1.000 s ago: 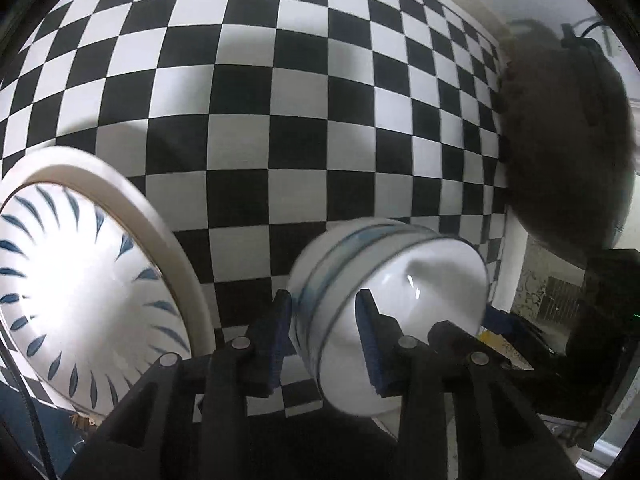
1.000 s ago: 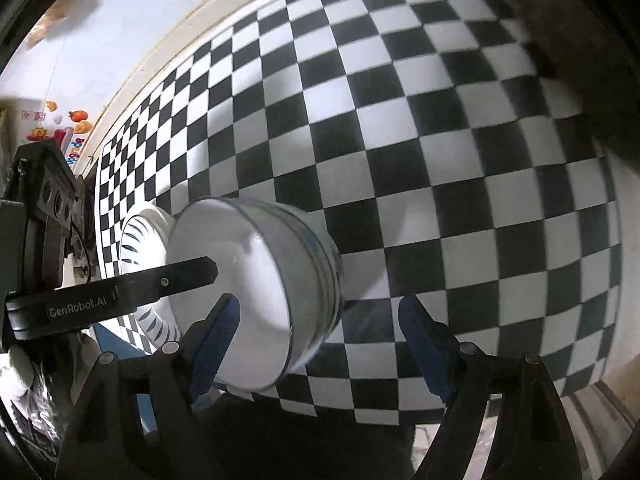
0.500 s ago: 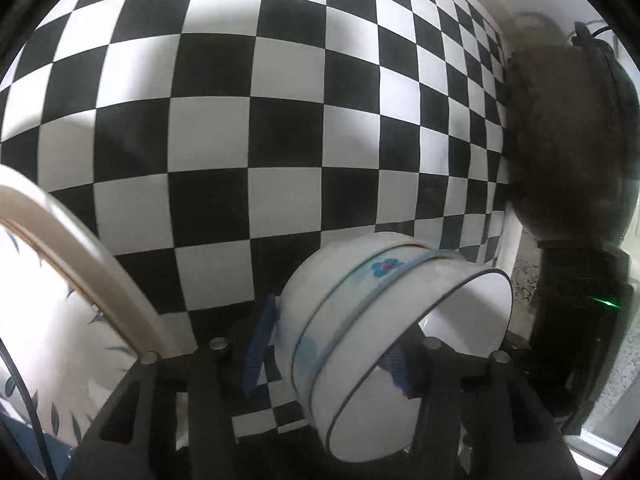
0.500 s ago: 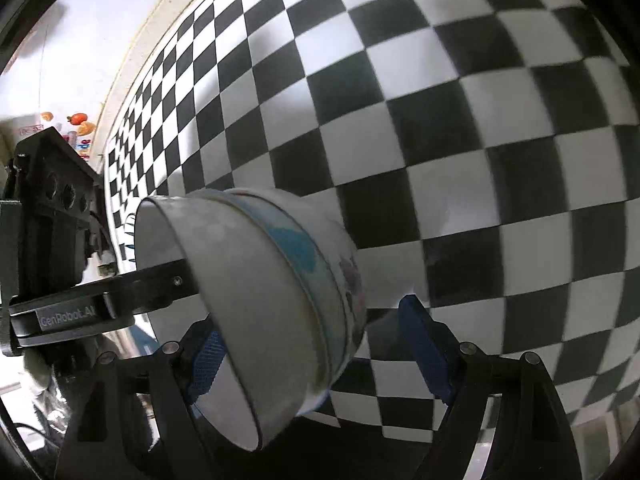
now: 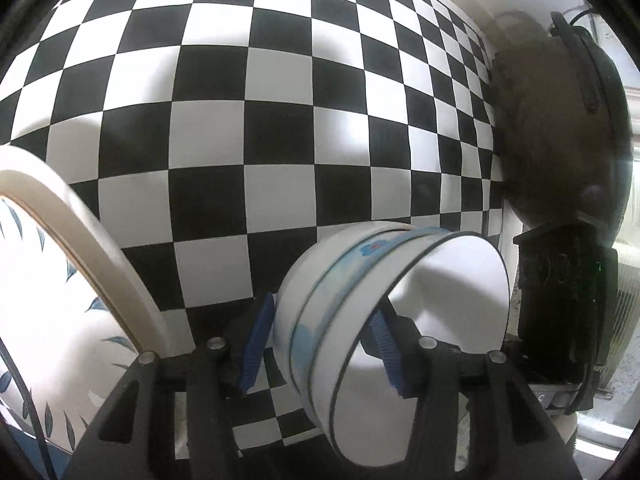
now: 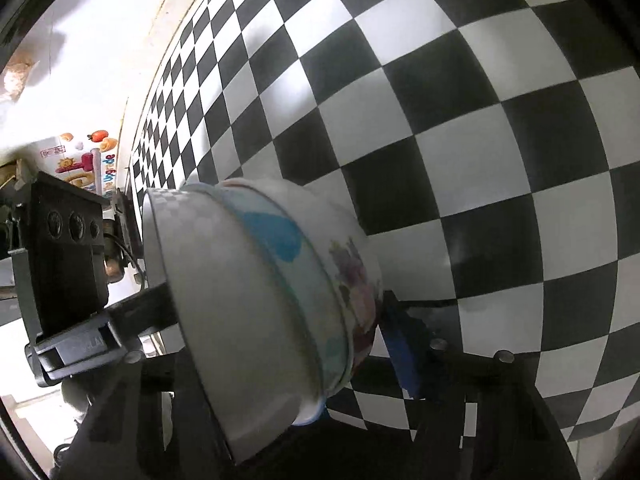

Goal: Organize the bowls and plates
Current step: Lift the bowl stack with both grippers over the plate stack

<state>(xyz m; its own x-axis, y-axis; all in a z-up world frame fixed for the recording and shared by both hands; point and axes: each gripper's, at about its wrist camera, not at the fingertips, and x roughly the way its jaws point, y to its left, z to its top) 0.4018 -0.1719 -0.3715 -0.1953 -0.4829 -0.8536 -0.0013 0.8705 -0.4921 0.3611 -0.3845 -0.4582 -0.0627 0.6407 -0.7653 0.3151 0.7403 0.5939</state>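
Since the earlier frames my right gripper [image 6: 280, 344] dropped lower over the checkered desk [image 6: 460, 140], and the tilted bowl [image 6: 264, 300] came in between its fingers. Its jaws had just been closing; the blue pad to the right of the bowl [image 6: 402, 354] sat against the bowl's base, but the other finger was hidden behind the bowl, so I could not tell whether that side had gripped.

My left gripper [image 5: 320, 344] hardly moved. Its jaws had opened and then eased in a little. One pad [image 5: 256, 344] lay outside the bowl's [image 5: 340, 292] wall and the other inside the rim; whether they pressed was unclear.

Left of the left fingers lay a leaf-patterned plate [image 5: 60, 300], close by.

Risk, as I judged it: the bowl was on edge with neither hold confirmed. If one side let go before the other had clamped, it could roll out and strike the desk or the plate.
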